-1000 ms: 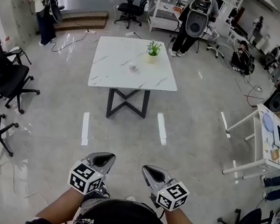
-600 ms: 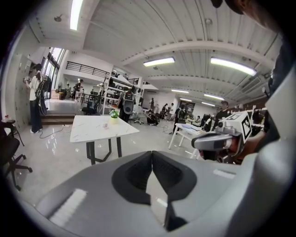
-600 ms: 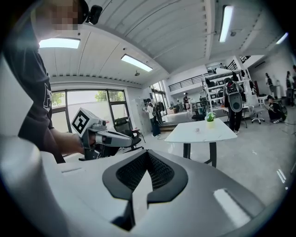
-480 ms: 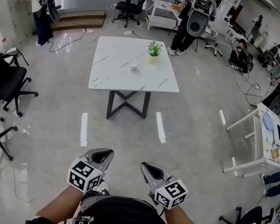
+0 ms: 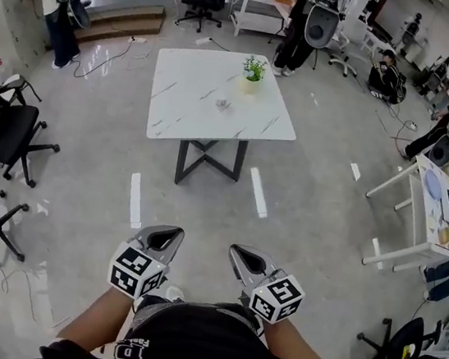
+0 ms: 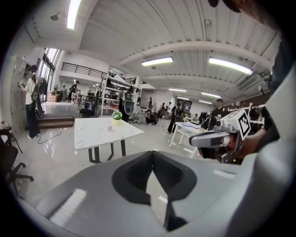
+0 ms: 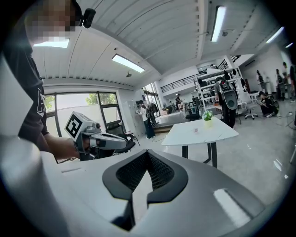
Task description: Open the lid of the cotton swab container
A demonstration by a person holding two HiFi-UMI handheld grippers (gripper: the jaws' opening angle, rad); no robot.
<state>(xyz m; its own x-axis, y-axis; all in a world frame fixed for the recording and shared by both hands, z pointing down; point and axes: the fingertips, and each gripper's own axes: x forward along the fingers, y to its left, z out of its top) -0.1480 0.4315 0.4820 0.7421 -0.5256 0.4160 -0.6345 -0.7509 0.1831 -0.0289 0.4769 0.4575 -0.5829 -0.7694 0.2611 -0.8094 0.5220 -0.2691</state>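
Left hand-held gripper (image 5: 172, 232): jaws pressed together, nothing between them, as its own view (image 6: 152, 156) shows. Right hand-held gripper (image 5: 236, 252): likewise closed tight and empty (image 7: 147, 155). Held side by side low in front of the body, apart from each other, both pointing ahead and slightly down.

Beneath and ahead of both: grey polished floor (image 5: 311, 212), with a pale tape strip (image 5: 135, 199) just beyond the left jaw tips and another beyond the right. Well ahead, roughly centred between the two: white marble-patterned tabletop (image 5: 194, 104) on a black crossed frame. Off to the left of the left hand-held gripper: black office chairs (image 5: 3, 131). Far to the right of the right hand-held gripper: white side table (image 5: 428, 236) carrying small items. Beyond the tabletop: several people, standing or sitting.

On the far part of the tabletop: small potted plant (image 5: 254, 69). Nearer than the plant, around mid-tabletop: cotton swab container (image 5: 222, 105), tiny and pale, standing alone, well apart from both hand-held grippers. Lid too small to make out.
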